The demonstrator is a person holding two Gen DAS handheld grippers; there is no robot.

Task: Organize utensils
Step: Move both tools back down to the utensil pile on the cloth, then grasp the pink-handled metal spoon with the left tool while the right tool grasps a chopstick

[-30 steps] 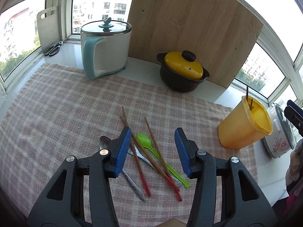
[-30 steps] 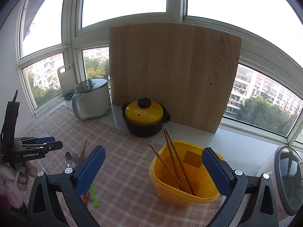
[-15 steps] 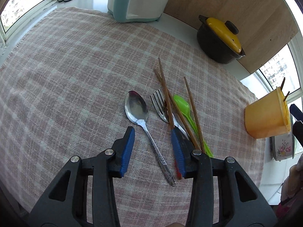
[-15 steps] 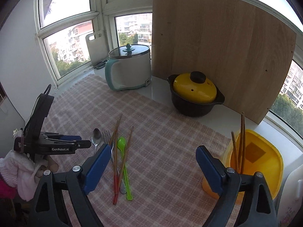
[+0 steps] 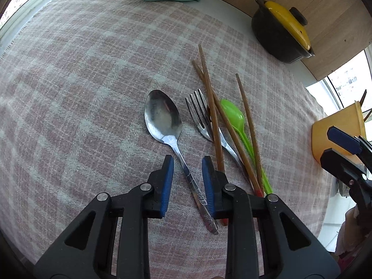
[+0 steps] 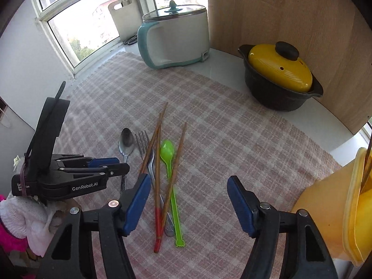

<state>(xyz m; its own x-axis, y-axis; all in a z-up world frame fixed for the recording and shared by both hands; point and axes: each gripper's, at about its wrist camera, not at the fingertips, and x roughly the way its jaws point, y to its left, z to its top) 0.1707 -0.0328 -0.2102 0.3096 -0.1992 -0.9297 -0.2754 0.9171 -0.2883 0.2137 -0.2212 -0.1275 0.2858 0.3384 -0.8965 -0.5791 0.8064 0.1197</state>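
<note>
Surface: pink-and-white checked cloth (image 6: 232,139) over a white sill-side counter, windows on the far and left sides showing trees and apartment blocks. Far edge of cloth: white cooker (image 6: 176,39) with teal handle and glass lid; to its right a black pot (image 6: 279,86) with yellow lid, both before a leaning wooden board (image 6: 290,18). Far left corner: white cutting board (image 6: 123,16) against the window, scissors at its foot. Right edge: yellow tub (image 6: 337,209) holding chopsticks upright. Utensils, near the cloth's front edge, left to right: steel spoon (image 5: 167,125), steel fork (image 5: 202,118), brown chopsticks (image 5: 211,107) lying across the fork, green plastic spoon (image 5: 234,118); one chopstick has a red end. Left gripper (image 5: 187,179): blue pads narrowed to either side of the steel spoon's handle, not yet touching it. Right gripper (image 6: 188,200): spread wide above the chopstick ends, holding nothing. Writing: "GenRobot.AI" in white on the side of the left gripper, right wrist view; a smaller label further back is only partly legible.
</note>
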